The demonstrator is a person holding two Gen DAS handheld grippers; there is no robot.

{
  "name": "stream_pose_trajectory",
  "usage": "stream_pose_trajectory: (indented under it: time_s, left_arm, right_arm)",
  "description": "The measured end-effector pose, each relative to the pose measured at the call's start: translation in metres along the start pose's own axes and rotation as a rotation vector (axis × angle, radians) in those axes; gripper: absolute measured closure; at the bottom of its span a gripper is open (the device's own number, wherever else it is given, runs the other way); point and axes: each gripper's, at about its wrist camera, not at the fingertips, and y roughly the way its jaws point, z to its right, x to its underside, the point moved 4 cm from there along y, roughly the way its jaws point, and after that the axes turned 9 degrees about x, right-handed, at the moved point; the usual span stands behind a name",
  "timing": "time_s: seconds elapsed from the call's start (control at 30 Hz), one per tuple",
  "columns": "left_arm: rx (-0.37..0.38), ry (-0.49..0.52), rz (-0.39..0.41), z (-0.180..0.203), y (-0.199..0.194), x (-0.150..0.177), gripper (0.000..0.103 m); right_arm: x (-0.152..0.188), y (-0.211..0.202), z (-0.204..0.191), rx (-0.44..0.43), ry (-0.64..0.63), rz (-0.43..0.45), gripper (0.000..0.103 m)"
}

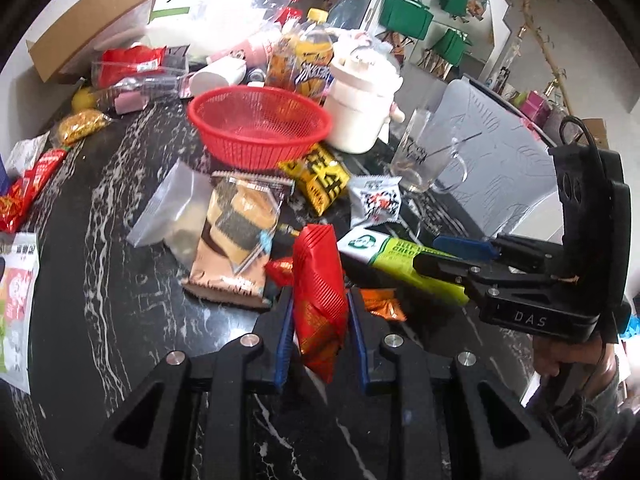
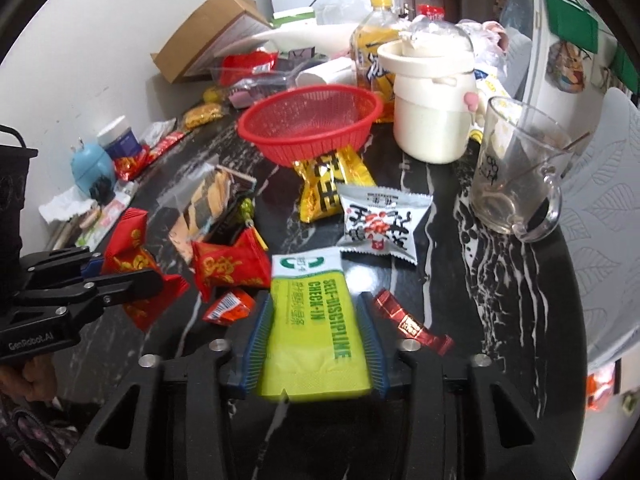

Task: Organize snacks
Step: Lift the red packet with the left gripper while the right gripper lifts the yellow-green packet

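Cluttered marble table; left gripper clamped on red packet, right gripper on green packet.

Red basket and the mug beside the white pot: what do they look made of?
Red basket: apparently moulded plastic, slightly glossy; fine mesh walls and a thick rolled rim, uniform colour. Mug: clear glass, most likely; you see the dark marbled table through it, with bright glints on its handle and rim.

We see a glass mug beside a cream pot and a cardboard box on the marble worktop.
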Motion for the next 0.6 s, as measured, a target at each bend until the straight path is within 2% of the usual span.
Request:
stream_pose_trajectory:
  time_s: [0.03, 0.2, 0.23, 0.27, 0.3, 0.33, 0.37, 0.47, 0.53, 0.6]
  left_arm:
    - [0.002, 0.003, 0.005, 0.001, -0.001, -0.002, 0.079]
    - [0.004, 0.014, 0.02, 0.003, -0.001, -0.009, 0.079]
    - [0.006, 0.012, 0.019, 0.003, -0.001, -0.009, 0.079]
    - [0.007, 0.009, 0.019, 0.003, -0.001, -0.008, 0.078]
    - [0.008, 0.007, 0.018, 0.003, -0.001, -0.008, 0.078]
    - [0.009, 0.006, 0.015, 0.002, 0.0, -0.008, 0.078]
    - [0.008, 0.006, 0.013, 0.002, 0.0, -0.007, 0.079]
    - [-0.004, 0.007, 0.01, 0.001, 0.002, -0.006, 0.079]
    - [-0.005, 0.003, 0.007, 0.0, 0.003, -0.005, 0.079]
    - [-0.005, 0.0, 0.005, 0.0, 0.005, -0.005, 0.079]
  right_arm:
    - [-0.001, 0.0, 0.0, -0.007, 0.008, -0.01, 0.1]
    - [0.006, 0.017, -0.003, -0.004, 0.003, -0.061, 0.098]
    - [0.008, 0.02, -0.003, -0.01, 0.013, -0.07, 0.091]
    - [0.009, 0.024, -0.002, -0.006, 0.02, -0.079, 0.073]
    - [0.01, 0.027, -0.001, 0.01, 0.025, -0.081, 0.059]
    - [0.009, 0.028, 0.0, 0.025, 0.025, -0.076, 0.028]
    - [0.007, 0.028, 0.001, 0.052, 0.015, -0.056, 0.013]
    - [0.003, 0.027, 0.0, 0.096, -0.061, -0.015, 0.013]
    - [0.001, 0.031, 0.0, 0.105, -0.093, -0.025, 0.013]
    - [0.001, 0.038, 0.0, 0.094, -0.109, -0.05, 0.019]
